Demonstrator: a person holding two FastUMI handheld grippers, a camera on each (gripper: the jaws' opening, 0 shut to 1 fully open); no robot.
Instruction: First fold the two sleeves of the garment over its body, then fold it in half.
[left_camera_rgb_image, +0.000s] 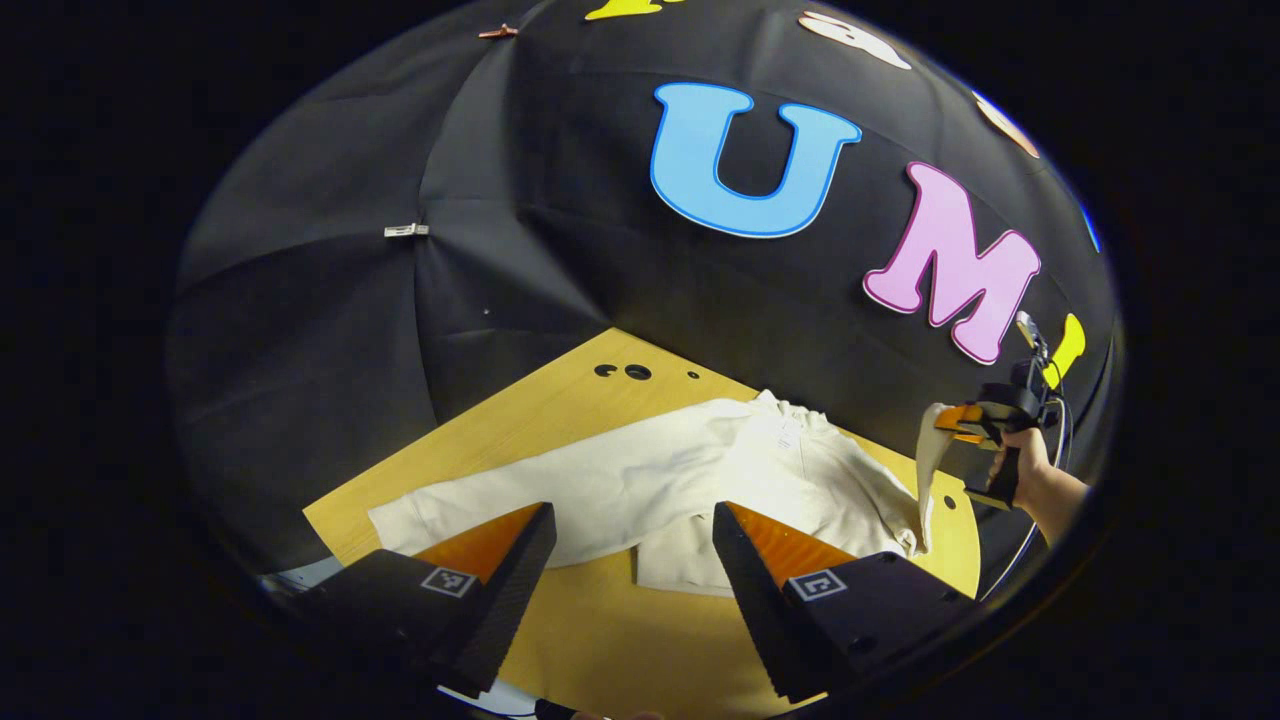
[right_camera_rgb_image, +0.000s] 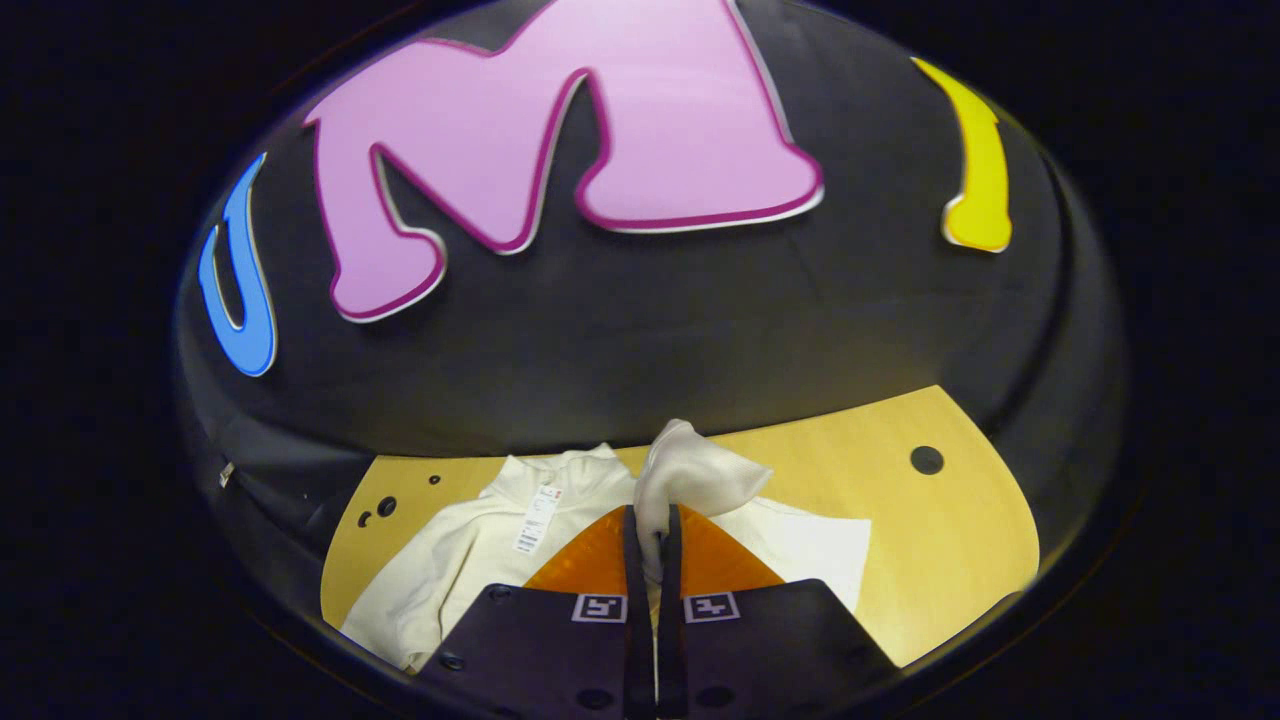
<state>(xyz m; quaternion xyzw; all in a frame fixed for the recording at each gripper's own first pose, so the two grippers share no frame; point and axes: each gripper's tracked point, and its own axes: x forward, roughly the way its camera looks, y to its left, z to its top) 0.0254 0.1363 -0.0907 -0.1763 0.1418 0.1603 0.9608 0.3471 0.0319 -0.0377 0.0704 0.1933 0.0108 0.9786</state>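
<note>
Pinching: right hand-held gripper (right_camera_rgb_image: 648, 545) clamped on sleeve (right_camera_rgb_image: 690, 475), cuff bunched above the fingertips
Sleeve: lifted off bench (right_camera_rgb_image: 950, 530), seen at 3 o'clock in left gripper view, hanging from that tool, a hand (left_camera_rgb_image: 1030, 470) behind it
Left hand-held gripper (left_camera_rgb_image: 632, 545): fingers wide apart, holding nothing, above the near edge
Garment (left_camera_rgb_image: 690, 480): cream, lying flat on bench, other sleeve stretched toward 9 o'clock, collar toward 12
</note>
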